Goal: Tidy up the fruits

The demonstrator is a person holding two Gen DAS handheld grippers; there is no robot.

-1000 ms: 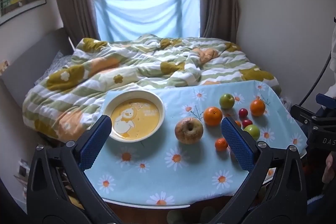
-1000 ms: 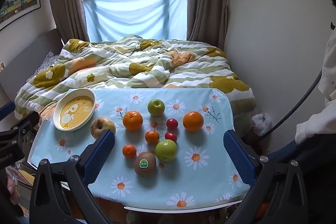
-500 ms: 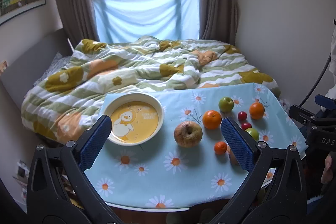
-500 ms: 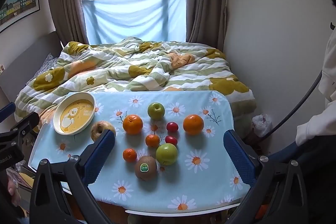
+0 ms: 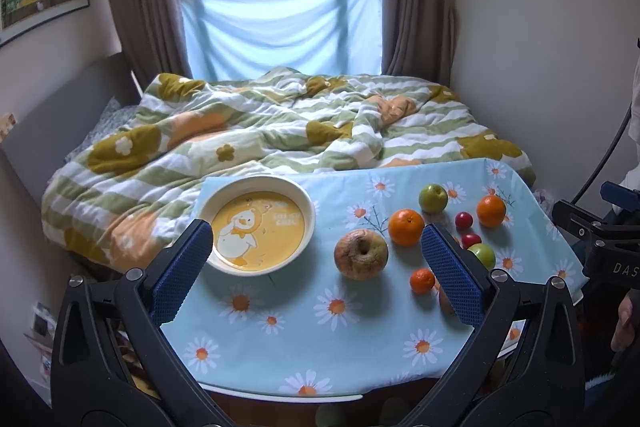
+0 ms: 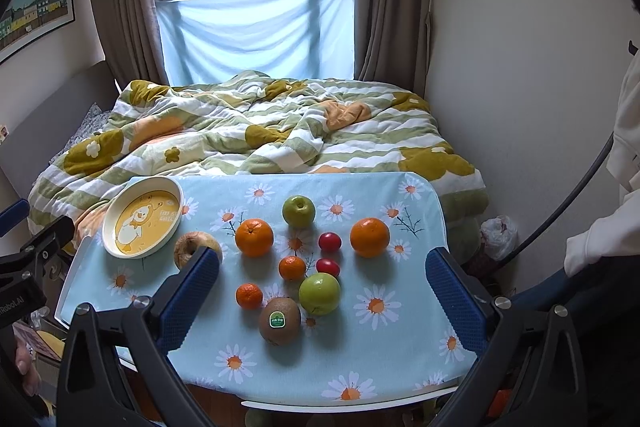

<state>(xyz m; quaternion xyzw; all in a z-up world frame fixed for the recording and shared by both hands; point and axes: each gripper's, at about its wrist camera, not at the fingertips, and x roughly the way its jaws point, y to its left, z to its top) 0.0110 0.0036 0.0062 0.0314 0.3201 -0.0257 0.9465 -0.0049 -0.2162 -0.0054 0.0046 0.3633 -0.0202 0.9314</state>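
A cream bowl with a yellow duck picture (image 5: 258,225) (image 6: 142,221) stands empty at the table's left. Fruit lies loose to its right: a wrinkled brown apple (image 5: 361,254) (image 6: 192,247), two oranges (image 6: 254,237) (image 6: 369,237), two green apples (image 6: 299,211) (image 6: 319,293), two small mandarins (image 6: 292,267) (image 6: 249,295), two red plums (image 6: 329,241) (image 6: 328,267) and a kiwi with a sticker (image 6: 279,321). My left gripper (image 5: 320,267) is open and empty above the table's front, between bowl and fruit. My right gripper (image 6: 322,297) is open and empty above the fruit cluster.
The table wears a blue daisy cloth (image 6: 400,327). Behind it is a bed with a green, white and yellow duvet (image 6: 260,131). A wall is close on the right (image 6: 520,67). The person's white sleeve (image 6: 600,239) is at the right edge.
Both grippers have drawn back and up a little, so the table and fruit sit slightly lower and farther in view. Nothing on the table has moved. Both grippers stay open.
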